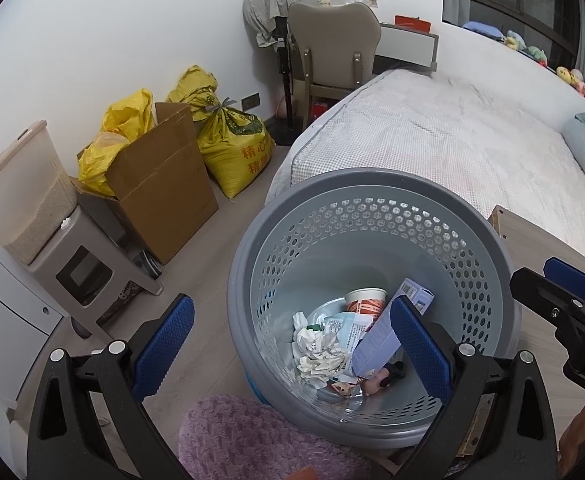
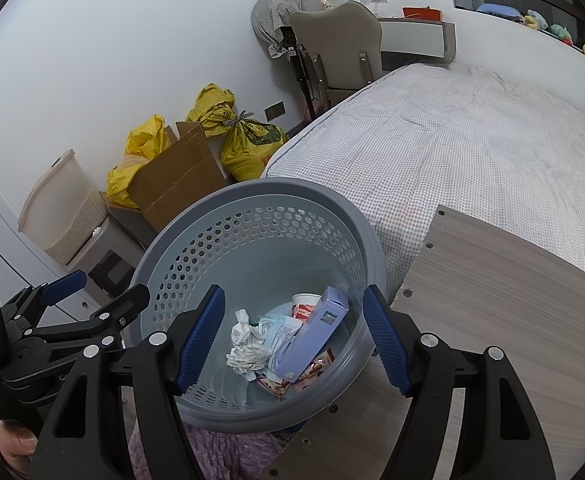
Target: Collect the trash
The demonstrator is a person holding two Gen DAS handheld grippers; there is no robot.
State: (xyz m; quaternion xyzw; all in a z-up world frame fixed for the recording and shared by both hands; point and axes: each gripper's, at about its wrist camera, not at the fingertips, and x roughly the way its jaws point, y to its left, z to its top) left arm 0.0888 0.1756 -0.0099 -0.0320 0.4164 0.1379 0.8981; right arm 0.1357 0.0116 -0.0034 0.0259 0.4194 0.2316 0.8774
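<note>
A grey perforated trash basket (image 1: 372, 184) stands on the floor beside the bed; it also shows in the right wrist view (image 2: 252, 196). Inside lie a lavender box (image 1: 380, 340) (image 2: 312, 332), crumpled white paper (image 1: 316, 352) (image 2: 246, 344), a paper cup (image 1: 364, 300) (image 2: 304, 306) and snack wrappers (image 2: 316, 364). My left gripper (image 1: 292, 344) is open and empty above the basket's near-left rim. My right gripper (image 2: 296, 340) is open and empty over the basket's inside. The right gripper's fingers (image 1: 560, 280) show at the right edge of the left wrist view.
A wooden board (image 2: 492, 320) lies right of the basket against the bed (image 1: 432, 132). A purple fluffy rug (image 1: 260, 440) lies under the basket's near side. A cardboard box (image 1: 160, 188), yellow sacks (image 1: 232, 148), a rice dispenser (image 1: 32, 216) and a chair (image 1: 332, 52) stand along the wall.
</note>
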